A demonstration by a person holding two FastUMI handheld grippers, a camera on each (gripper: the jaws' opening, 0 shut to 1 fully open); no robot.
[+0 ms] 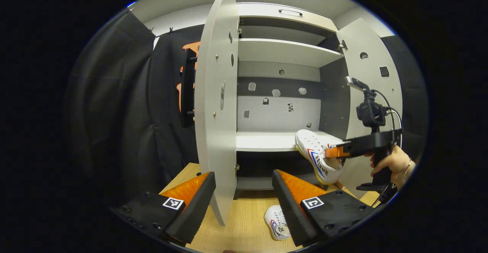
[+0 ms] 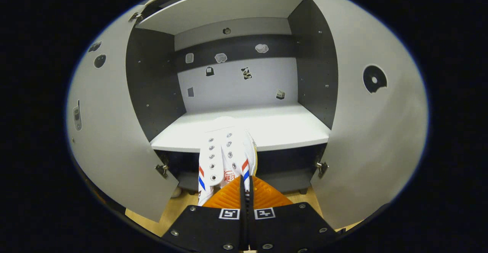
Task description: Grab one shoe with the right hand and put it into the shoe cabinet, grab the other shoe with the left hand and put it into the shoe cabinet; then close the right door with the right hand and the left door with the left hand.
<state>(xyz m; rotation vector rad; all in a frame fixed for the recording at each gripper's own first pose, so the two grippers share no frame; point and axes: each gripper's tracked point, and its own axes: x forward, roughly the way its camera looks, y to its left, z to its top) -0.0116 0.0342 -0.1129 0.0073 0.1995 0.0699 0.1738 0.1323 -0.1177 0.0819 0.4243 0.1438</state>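
My right gripper [image 2: 244,182] is shut on a white sneaker [image 2: 225,152] with red and blue stripes, holding it by its rim. The shoe's toe rests on the front edge of the cabinet's middle shelf [image 2: 274,129]. In the left gripper view the same sneaker [image 1: 318,156] hangs toe-up against that shelf [image 1: 263,140], clamped by the right gripper [image 1: 337,152] in a person's hand [image 1: 392,163]. The second white sneaker [image 1: 277,222] lies on the wooden floor just left of my left gripper's right finger. My left gripper [image 1: 244,186] stands open above the floor, with the edge of the left door [image 1: 217,100] between its fingers.
The grey shoe cabinet has both doors swung open: left door [image 2: 103,138] and right door [image 2: 373,131], also seen as the right door [image 1: 371,74]. An upper shelf [image 1: 282,51] sits above. Small stickers dot the back panel [image 2: 236,81]. Black cloth hangs to the left.
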